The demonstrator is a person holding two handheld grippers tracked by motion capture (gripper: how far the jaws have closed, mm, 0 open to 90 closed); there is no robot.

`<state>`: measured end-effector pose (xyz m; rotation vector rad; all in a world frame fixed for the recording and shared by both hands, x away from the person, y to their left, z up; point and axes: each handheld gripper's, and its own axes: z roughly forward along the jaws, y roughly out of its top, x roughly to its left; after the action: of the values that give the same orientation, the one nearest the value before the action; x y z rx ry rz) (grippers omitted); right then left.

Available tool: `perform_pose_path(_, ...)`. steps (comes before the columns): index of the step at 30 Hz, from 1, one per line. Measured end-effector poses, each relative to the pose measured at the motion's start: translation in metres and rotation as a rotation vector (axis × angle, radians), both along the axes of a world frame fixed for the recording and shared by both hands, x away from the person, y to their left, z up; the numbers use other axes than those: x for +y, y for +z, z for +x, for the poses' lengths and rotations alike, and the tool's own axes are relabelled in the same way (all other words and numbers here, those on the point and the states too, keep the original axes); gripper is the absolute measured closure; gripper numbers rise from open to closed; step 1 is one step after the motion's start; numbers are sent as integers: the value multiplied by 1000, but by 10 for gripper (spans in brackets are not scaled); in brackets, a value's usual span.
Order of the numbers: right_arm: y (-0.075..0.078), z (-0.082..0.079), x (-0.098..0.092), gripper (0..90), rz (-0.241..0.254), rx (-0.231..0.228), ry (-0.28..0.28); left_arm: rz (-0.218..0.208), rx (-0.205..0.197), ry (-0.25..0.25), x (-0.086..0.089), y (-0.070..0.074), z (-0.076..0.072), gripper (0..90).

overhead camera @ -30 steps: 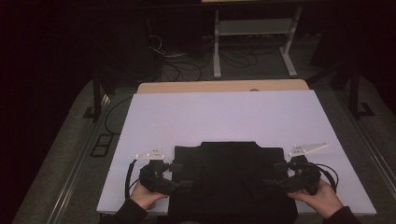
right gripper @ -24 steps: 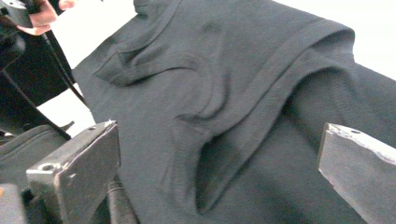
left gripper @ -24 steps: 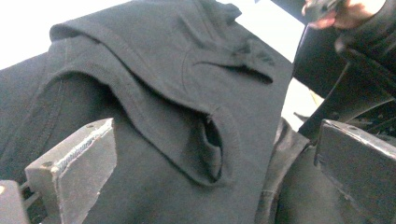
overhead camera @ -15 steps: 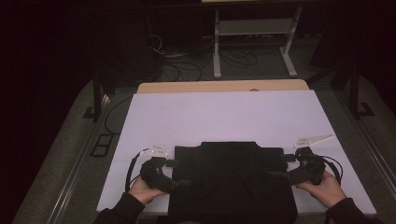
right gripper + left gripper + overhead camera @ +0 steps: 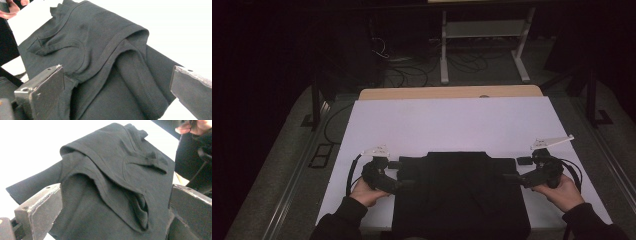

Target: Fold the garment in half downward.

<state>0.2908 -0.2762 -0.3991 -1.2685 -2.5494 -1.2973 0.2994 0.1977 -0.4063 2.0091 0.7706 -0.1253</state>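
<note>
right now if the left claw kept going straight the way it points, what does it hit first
Most likely the folded black garment: the left claw stands open, aimed at its doubled-over sleeve edge, though the remaining gap is hard to judge.

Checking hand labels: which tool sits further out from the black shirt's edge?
The right tool: white table shows between its body and the shirt. The left tool sits right at the edge.

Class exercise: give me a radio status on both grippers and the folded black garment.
Left gripper and right gripper: jaws just opened, holding nothing. Folded black cotton garment lies flat on white table. Nothing in the way.
</note>
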Motion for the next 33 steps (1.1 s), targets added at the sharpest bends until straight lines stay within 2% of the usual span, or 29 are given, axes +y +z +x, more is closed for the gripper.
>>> perform_pose_path(4,-1,4,-1,0,3,-3,5,2,-1,26,2,-1,7,0)
perform_pose_path(10,-3,11,-1,0,3,-7,-3,-39,14,67,6,-4,21,0)
perform_pose_path(17,-7,20,-7,0,17,-4,-29,-33,13,98,7,-5,34,0)
perform_pose_path(22,-9,25,-12,13,26,-5,-52,-46,1,151,13,-8,44,0)
perform_pose_path(33,-13,38,-20,37,27,-7,-80,-27,17,197,21,-20,56,0)
